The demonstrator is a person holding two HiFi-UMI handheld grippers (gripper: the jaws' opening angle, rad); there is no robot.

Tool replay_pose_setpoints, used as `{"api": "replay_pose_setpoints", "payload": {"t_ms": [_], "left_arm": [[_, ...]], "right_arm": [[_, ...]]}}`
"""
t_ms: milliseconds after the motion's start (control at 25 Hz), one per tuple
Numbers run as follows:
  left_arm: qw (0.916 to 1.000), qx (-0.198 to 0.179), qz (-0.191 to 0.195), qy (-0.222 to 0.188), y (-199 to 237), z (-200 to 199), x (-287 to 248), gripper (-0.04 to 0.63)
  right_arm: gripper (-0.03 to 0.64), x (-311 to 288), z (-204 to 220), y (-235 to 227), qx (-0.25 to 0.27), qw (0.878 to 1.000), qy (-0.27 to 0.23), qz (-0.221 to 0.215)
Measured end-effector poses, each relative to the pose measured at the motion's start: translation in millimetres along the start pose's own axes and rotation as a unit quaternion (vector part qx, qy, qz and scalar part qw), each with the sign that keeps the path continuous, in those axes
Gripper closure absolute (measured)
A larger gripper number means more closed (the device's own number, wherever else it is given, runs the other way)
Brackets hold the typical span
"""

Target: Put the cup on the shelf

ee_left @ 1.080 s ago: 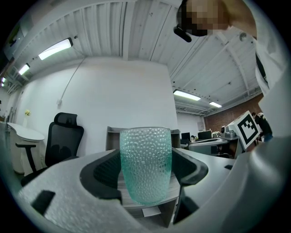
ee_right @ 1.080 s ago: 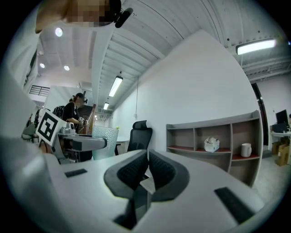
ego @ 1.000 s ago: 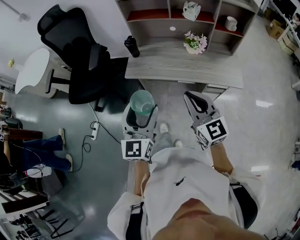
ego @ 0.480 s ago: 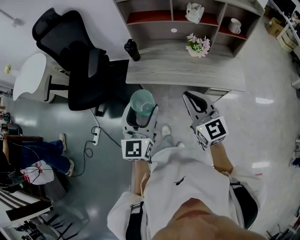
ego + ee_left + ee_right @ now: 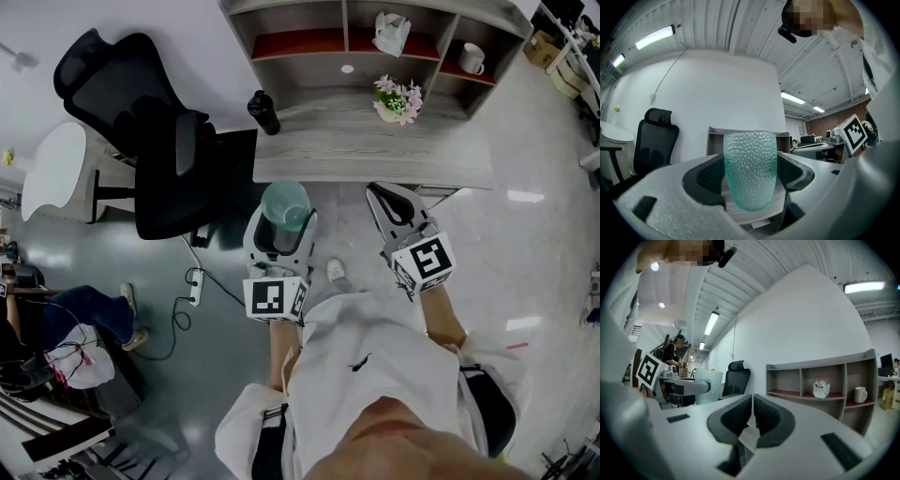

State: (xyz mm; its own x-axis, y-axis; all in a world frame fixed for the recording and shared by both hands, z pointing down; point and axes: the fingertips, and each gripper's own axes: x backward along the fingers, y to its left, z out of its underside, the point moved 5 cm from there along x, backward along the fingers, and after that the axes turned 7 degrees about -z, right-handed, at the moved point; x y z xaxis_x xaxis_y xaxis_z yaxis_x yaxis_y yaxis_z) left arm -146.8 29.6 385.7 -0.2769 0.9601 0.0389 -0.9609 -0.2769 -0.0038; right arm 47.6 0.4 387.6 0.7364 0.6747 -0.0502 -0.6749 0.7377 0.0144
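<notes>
Dimpled green cup gripped, short of the shelf.
Head view: the left gripper (image 5: 284, 221) clasps the translucent cup (image 5: 284, 202) upright over the floor, near the grey wood-grain desk (image 5: 375, 152) under the cubby shelf (image 5: 343, 30). Left gripper view: textured black pads (image 5: 710, 176) press its pebbled sides. Right gripper view: the right gripper (image 5: 753, 399) is clenched, empty.

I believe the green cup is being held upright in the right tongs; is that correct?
Not quite: the green cup is held upright in the left tongs, as the left gripper view shows; the right tongs are shut and empty.
</notes>
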Motion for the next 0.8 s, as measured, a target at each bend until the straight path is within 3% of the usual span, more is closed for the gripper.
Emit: {"api": "replay_pose_setpoints", "payload": {"t_ms": [800], "left_arm": [[0.9989,0.008,0.047,0.001,55,4,-62,0.227]], "right_arm": [[0.581,-67,-3,-12,-0.002,0.999,0.008,0.042]]}}
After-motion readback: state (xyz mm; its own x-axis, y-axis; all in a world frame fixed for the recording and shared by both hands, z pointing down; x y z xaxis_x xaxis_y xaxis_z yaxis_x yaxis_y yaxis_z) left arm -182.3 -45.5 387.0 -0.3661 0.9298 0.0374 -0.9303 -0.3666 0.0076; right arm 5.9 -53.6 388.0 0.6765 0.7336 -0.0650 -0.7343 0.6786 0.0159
